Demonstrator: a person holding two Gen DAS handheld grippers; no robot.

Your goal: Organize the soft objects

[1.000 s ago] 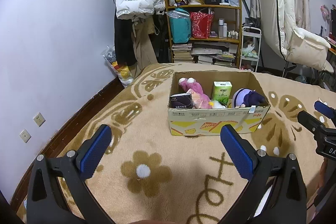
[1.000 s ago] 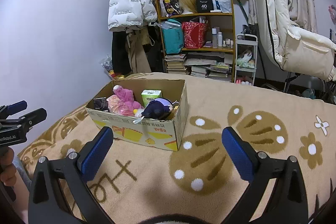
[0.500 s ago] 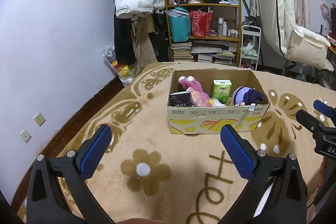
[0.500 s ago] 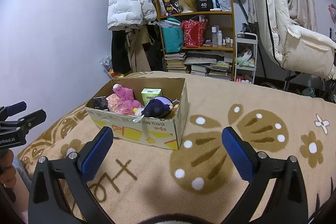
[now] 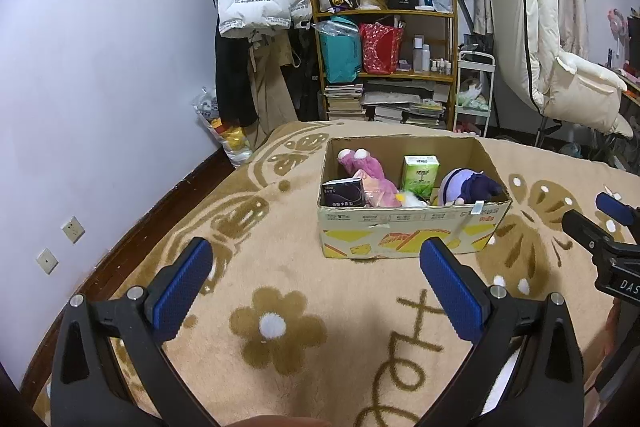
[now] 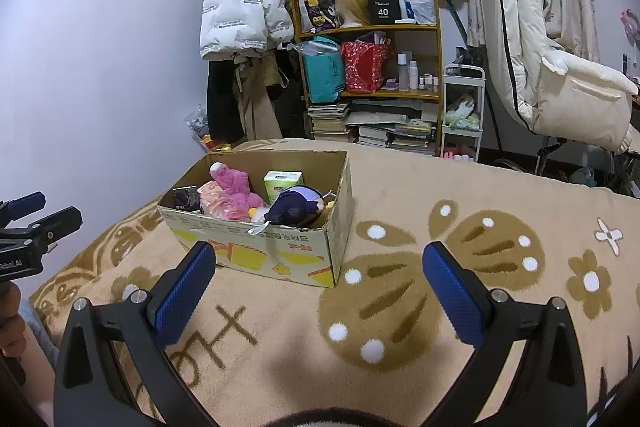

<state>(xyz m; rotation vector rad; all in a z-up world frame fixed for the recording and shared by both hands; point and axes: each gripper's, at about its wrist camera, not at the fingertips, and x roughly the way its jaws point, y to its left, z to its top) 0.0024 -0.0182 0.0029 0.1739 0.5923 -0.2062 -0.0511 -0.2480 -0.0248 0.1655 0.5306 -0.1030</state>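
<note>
cardboard box (image 5: 408,227) long axis left-right, pink plush (image 5: 362,169) head away, both jaws spread

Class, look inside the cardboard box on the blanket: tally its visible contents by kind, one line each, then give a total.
Plush toys: 2, the pink plush and the dark purple plush
Cartons or packs: 2, the green carton and the black pack
Pink bag: 1
Total: 5; a small white-and-yellow item is unclear, so uncounted.
</note>
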